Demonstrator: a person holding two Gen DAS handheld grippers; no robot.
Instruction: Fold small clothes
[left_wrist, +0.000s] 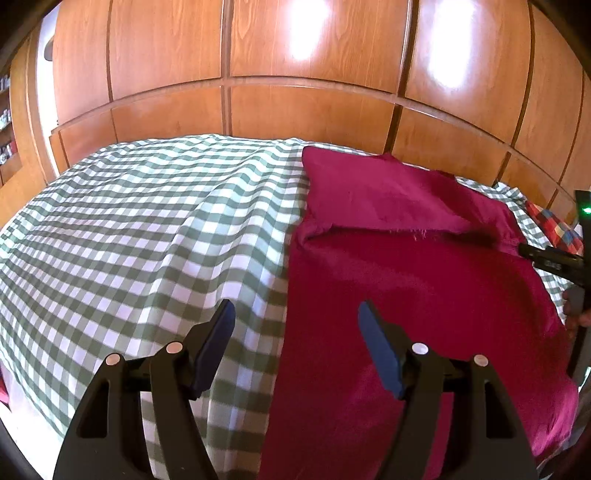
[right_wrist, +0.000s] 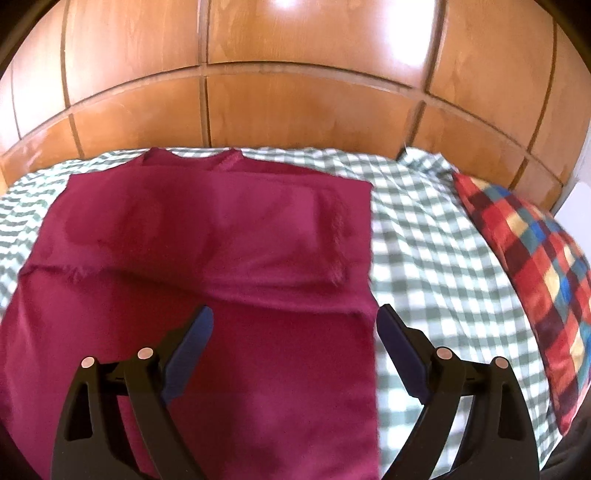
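Note:
A magenta garment lies flat on the green-checked bedsheet, with both sleeves folded in over its upper part. In the right wrist view the garment fills the left and middle. My left gripper is open and empty, hovering over the garment's left edge. My right gripper is open and empty, straddling the garment's right edge above the folded sleeve's end. The right gripper's black body shows at the far right of the left wrist view.
A wooden panelled wall stands behind the bed. A multicoloured checked pillow lies to the right of the garment. The checked sheet spreads left of the garment and between garment and pillow.

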